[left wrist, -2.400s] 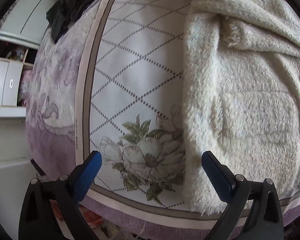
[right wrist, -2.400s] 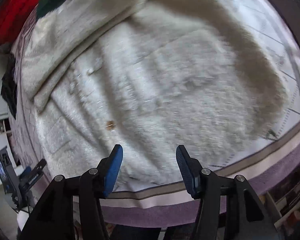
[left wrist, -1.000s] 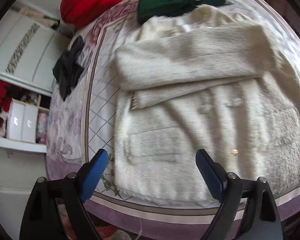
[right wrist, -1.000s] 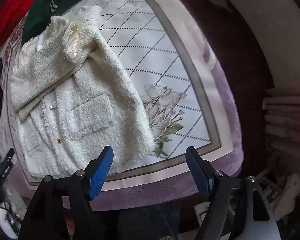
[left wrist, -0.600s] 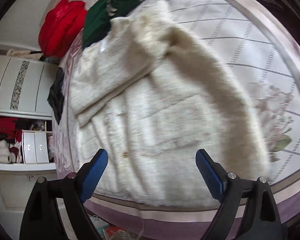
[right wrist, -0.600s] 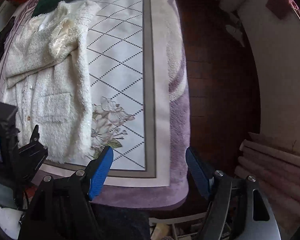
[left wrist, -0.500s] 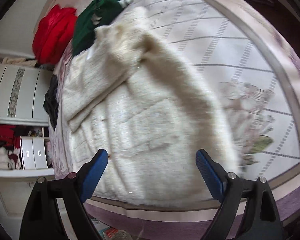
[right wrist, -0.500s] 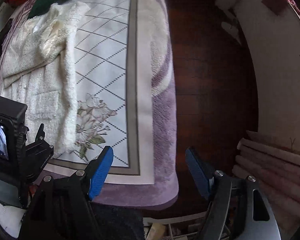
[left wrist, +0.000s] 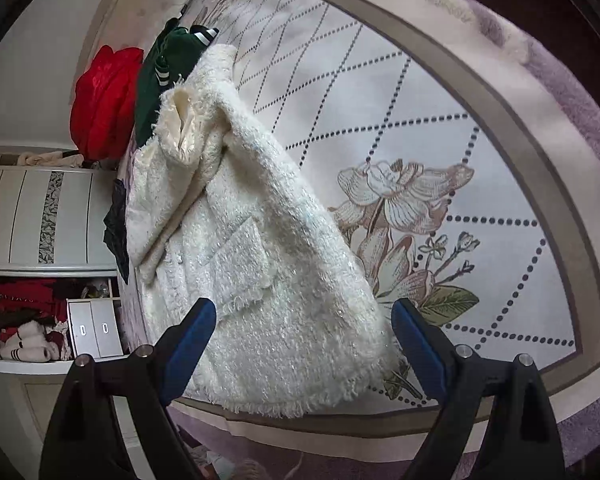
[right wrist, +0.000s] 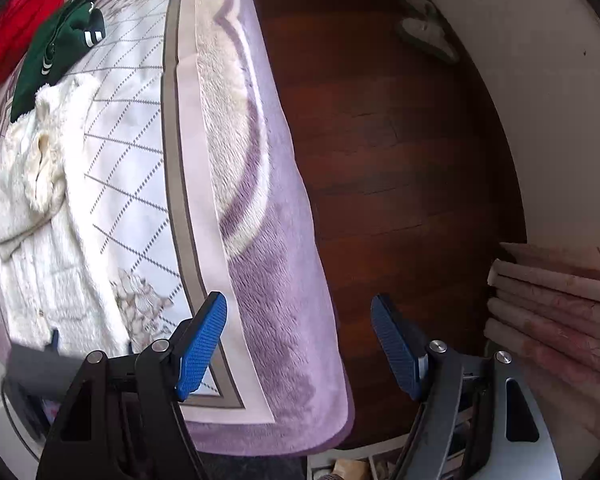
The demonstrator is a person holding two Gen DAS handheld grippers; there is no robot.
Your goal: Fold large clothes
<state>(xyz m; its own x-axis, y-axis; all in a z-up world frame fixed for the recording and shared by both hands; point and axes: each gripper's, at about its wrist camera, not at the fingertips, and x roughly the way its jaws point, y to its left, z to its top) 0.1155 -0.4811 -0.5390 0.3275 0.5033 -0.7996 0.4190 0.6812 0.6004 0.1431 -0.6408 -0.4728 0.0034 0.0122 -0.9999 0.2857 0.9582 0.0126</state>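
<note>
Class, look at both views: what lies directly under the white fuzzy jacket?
The white jacket lies on the diamond-and-flower patterned blanket. How the pattern runs beneath the jacket is covered.

cream jacket [right wrist: 40,240] — blurred, left edge cut | left gripper [right wrist: 32,364] — smeared

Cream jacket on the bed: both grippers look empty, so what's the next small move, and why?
Probably lower the left gripper onto the cream jacket's near hem corner. Its jaws stand open and empty around that hem, while the right gripper, also open, hangs over the purple blanket's edge and the wooden floor, away from the jacket.
</note>
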